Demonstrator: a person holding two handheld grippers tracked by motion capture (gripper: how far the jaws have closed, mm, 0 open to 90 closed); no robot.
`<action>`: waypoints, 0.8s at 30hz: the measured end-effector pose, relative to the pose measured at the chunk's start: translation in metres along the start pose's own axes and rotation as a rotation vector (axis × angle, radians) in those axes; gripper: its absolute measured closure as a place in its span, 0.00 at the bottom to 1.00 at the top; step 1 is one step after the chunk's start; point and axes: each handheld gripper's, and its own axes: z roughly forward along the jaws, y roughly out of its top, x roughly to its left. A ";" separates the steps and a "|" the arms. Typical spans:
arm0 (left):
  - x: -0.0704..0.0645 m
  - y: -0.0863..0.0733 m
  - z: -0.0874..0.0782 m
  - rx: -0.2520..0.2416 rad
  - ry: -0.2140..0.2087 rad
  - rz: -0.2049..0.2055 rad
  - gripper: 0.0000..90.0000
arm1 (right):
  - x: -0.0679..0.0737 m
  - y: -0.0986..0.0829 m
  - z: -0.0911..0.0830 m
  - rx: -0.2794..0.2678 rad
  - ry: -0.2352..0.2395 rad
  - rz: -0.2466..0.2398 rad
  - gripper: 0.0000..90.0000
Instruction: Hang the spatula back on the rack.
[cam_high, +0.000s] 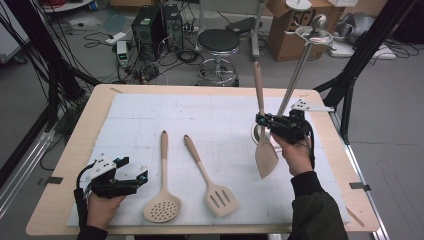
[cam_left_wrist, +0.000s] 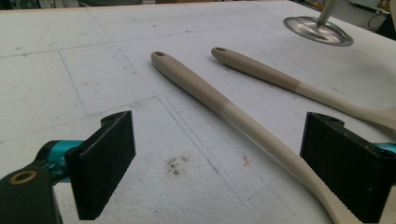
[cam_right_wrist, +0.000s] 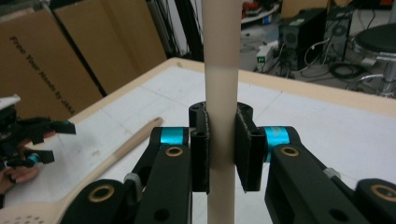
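Beige solid spatula (cam_high: 265, 150), upright, blade down, lifted above the table's right side

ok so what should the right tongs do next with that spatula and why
Probably lift the spatula higher toward the hooks on top of the rack. The right tongs are shut on its handle, holding it upright beside the rack's pole with the blade down, and the handle's tip is well below the hooks, so it needs height before it could hang.
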 end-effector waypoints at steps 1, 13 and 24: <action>0.000 0.000 0.000 0.000 0.000 0.001 0.12 | 0.002 0.002 -0.006 -0.018 -0.008 -0.005 0.88; 0.000 0.000 -0.001 -0.005 0.001 0.006 0.13 | 0.005 0.009 -0.036 -0.099 -0.096 -0.034 0.87; -0.001 0.001 0.000 -0.007 -0.001 0.006 0.13 | 0.007 0.011 -0.059 -0.232 -0.198 -0.060 0.87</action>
